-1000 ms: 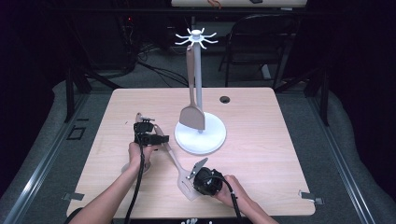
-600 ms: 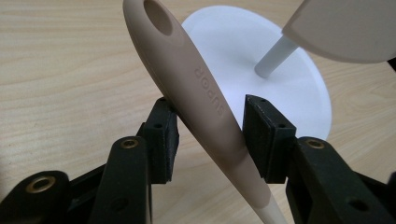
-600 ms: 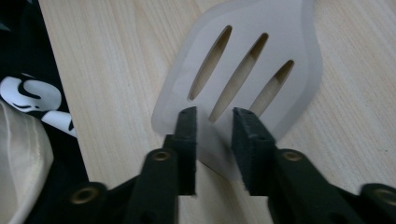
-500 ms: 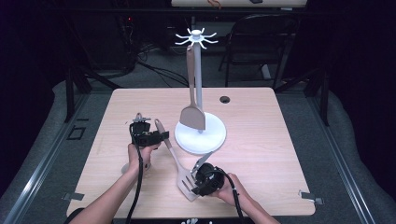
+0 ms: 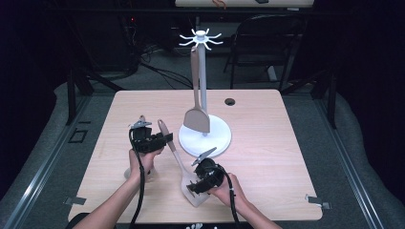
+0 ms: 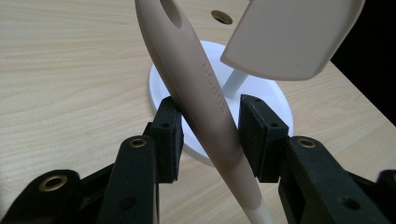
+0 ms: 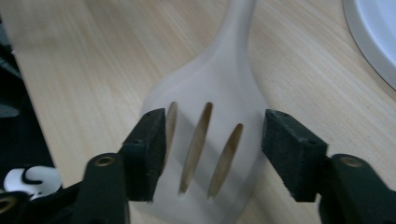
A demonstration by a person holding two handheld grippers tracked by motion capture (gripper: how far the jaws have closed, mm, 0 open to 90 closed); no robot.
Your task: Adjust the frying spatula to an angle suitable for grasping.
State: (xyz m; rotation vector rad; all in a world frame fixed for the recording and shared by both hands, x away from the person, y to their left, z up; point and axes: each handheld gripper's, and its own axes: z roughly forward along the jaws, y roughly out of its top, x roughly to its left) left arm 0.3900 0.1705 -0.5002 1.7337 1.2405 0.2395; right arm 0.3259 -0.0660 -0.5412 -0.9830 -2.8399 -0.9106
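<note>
Handover of the slotted spatula [image 5: 179, 162] looks to be the work in hand; it lies slantwise near the table's [image 5: 286, 157] front edge, blade toward the person, its tan handle reaching up toward the white utensil stand [image 5: 205, 136]. The left gripper [image 5: 160, 140] has its jaws set on either side of the handle near the hanging-hole end; they have just been closing, and in the left gripper view the handle [image 6: 205, 98] rests against the pads, so it seems clamped there. The right gripper [image 5: 197, 183] hovers over the blade [image 7: 205, 140] with its jaws spread to both sides and touching nothing, having just been opening.

A second, solid spatula [image 5: 196, 109] hangs from the stand's hook crown.

I judge the slotted spatula light and stiff along the handle, with a thinner, probably bendier blade and a smooth, slippery finish. The handle's thick middle is the safer grip, because the taper could slide.
</note>
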